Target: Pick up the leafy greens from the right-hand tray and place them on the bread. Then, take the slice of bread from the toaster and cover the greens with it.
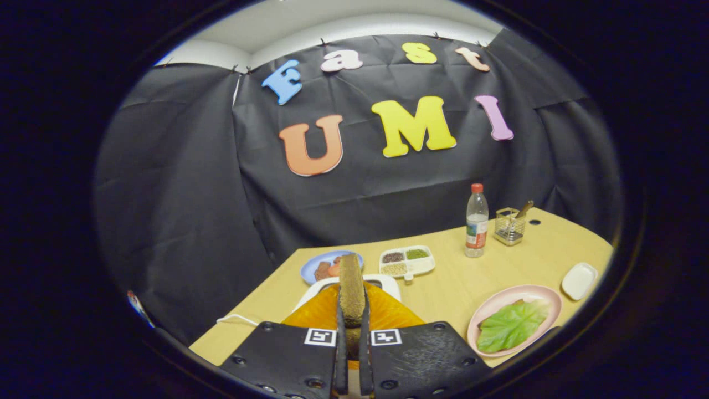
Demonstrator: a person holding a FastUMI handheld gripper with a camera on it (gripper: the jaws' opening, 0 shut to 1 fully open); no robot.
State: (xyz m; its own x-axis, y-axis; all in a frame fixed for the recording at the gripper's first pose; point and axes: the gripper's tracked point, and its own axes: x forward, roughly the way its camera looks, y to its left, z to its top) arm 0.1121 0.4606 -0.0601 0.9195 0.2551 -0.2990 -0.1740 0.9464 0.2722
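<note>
My gripper (352,313) is shut on a brown slice of bread (351,285), held upright and edge-on between both fingers. The slice stands just above the slot of the orange toaster (390,316) with its white top rim (390,281), right under the fingers. To the right of the fingers, near the table's front edge, a pink plate (545,295) carries a flat leafy green (512,324). The leaf hides whatever lies beneath it.
Beyond the toaster sit a blue plate (316,261) with reddish food and a white divided tray (407,260) of grains. Farther right stand a red-capped bottle (476,221) and a wire basket (509,226). A small white dish (579,280) lies by the table's right edge.
</note>
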